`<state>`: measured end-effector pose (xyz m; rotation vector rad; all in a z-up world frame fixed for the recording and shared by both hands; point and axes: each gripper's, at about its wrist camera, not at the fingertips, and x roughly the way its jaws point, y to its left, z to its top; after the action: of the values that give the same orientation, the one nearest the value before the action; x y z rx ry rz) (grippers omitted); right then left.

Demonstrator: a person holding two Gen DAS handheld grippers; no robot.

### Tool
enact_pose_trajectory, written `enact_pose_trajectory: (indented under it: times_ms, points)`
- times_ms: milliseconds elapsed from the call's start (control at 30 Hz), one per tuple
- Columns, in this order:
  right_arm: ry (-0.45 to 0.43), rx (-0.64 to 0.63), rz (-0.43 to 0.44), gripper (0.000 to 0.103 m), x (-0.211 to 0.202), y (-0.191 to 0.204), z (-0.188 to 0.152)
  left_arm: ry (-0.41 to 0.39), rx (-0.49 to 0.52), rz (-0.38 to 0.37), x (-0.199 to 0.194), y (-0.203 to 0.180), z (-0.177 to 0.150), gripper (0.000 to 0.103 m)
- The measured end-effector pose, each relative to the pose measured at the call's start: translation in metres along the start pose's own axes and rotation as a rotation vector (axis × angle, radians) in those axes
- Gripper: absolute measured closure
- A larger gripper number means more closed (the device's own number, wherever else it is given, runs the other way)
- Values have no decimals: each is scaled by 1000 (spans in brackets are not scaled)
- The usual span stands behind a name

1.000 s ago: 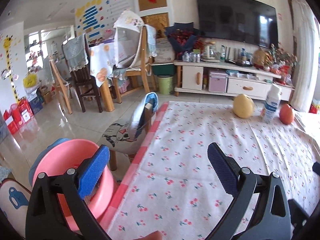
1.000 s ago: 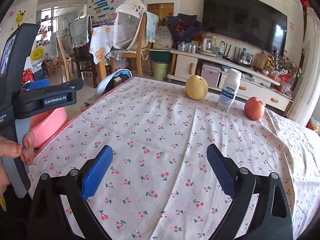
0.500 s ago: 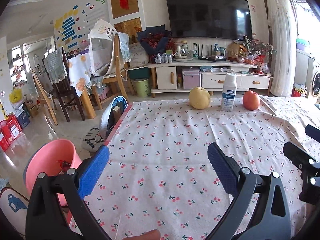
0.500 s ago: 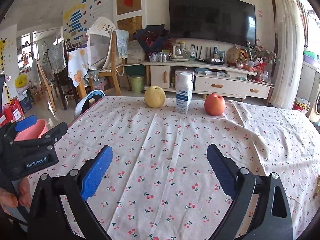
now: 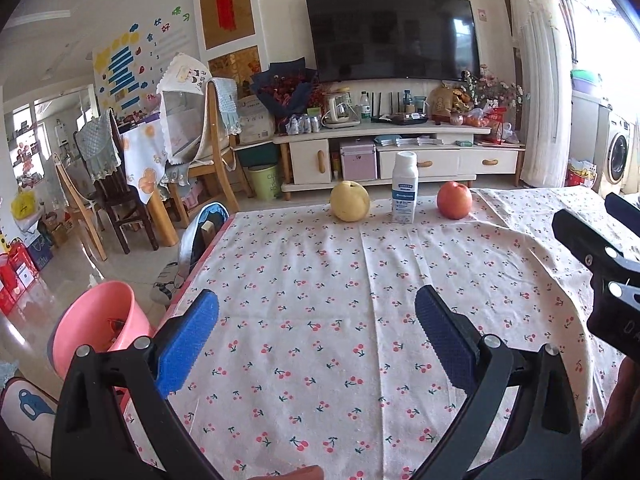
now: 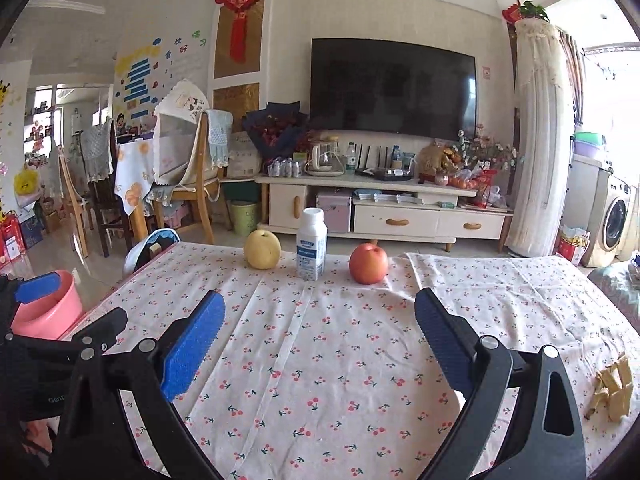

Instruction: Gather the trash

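Now both views swung right | left gripper fingers apart, empty | right gripper likewise

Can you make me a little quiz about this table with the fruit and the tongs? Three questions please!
1. True or false: the white bottle stands upright between the yellow pear and the red apple.
2. Which trash lies on the cherry tablecloth near its right edge? A) a banana peel B) a crushed can C) a paper cup
3. Fill in: beside the table, on the floor, stands a pink ____.

Key
1. True.
2. A, the banana peel.
3. Bucket. Both the left tongs and the right tongs are open and empty.
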<state>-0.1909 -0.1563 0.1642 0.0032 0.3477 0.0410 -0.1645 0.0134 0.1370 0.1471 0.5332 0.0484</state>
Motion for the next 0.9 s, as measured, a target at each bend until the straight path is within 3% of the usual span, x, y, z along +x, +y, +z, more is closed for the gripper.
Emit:
enact_pose_trajectory:
  times_ms: [467,900]
  points:
    - [-97,21,-52,7,-29,-31,-4,-48,30,3,-38,-35,14,4]
    - [-152,-3,-70,7,-35,-33,-6,-55,22,-14,-46,-47,16,4]
